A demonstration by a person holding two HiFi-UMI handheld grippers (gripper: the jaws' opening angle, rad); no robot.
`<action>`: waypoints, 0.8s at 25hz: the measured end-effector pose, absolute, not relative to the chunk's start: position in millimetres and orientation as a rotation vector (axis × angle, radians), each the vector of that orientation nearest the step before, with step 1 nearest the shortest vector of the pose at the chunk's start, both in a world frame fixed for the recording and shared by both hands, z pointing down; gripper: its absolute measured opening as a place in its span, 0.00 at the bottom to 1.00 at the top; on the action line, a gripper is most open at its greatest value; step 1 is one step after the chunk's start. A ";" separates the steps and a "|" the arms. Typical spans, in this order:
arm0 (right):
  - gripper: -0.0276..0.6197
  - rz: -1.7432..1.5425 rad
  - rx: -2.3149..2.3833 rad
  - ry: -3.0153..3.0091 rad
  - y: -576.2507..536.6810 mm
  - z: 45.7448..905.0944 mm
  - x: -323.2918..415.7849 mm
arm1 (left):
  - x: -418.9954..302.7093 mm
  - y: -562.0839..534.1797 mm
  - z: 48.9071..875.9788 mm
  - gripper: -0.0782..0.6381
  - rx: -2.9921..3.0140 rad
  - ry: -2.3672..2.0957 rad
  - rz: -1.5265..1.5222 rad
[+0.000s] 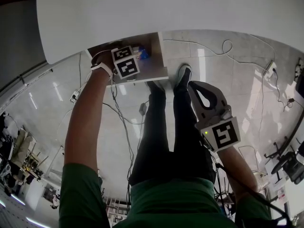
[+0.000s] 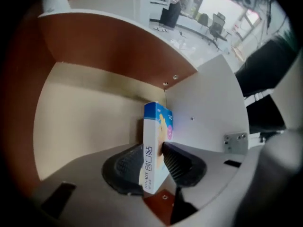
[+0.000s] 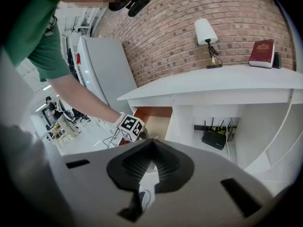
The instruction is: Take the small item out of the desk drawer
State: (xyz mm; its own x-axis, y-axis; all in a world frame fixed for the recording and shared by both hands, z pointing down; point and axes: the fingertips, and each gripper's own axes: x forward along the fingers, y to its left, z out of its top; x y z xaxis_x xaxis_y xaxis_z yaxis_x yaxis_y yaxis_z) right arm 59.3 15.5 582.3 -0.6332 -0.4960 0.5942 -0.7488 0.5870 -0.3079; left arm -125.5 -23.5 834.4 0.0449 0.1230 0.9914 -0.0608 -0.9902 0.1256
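The desk drawer [image 1: 156,56] stands pulled out, with a pale floor [image 2: 85,122] and brown walls. A small white and blue box [image 2: 154,141] stands on end inside it, close to the white side wall [image 2: 203,108]. My left gripper [image 2: 152,152] reaches into the drawer and is shut on the box, with a black pad pressed against each side. From the head view the box [image 1: 143,54] shows as a blue spot just beyond the left gripper [image 1: 137,56]. My right gripper [image 1: 194,85] hangs away from the desk over the floor, shut and holding nothing; its jaws [image 3: 152,143] meet at the tips.
The white desk top [image 1: 142,8] overhangs the drawer. The person's legs and a shoe [image 1: 183,74] stand beside the drawer front. Cables [image 1: 228,46] trail across the floor. A lamp [image 3: 206,34], a red book [image 3: 263,52] and a router [image 3: 214,138] are at the desk.
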 end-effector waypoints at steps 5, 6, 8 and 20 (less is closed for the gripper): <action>0.05 0.755 1.002 -2.373 13.8 580.1 62.0 | -123.9 -21.0 826.4 0.25 2.156 0.072 2.024; 0.05 0.753 1.003 -2.374 13.5 578.8 61.8 | -122.9 -21.0 825.3 0.25 2.168 0.066 2.025; 0.05 0.754 1.003 -2.375 12.8 575.4 59.8 | -123.9 -19.3 821.7 0.24 2.184 0.045 2.015; 0.05 0.701 1.010 -2.413 -6.1 543.3 55.5 | -134.5 -18.9 788.0 0.22 2.187 -0.224 1.828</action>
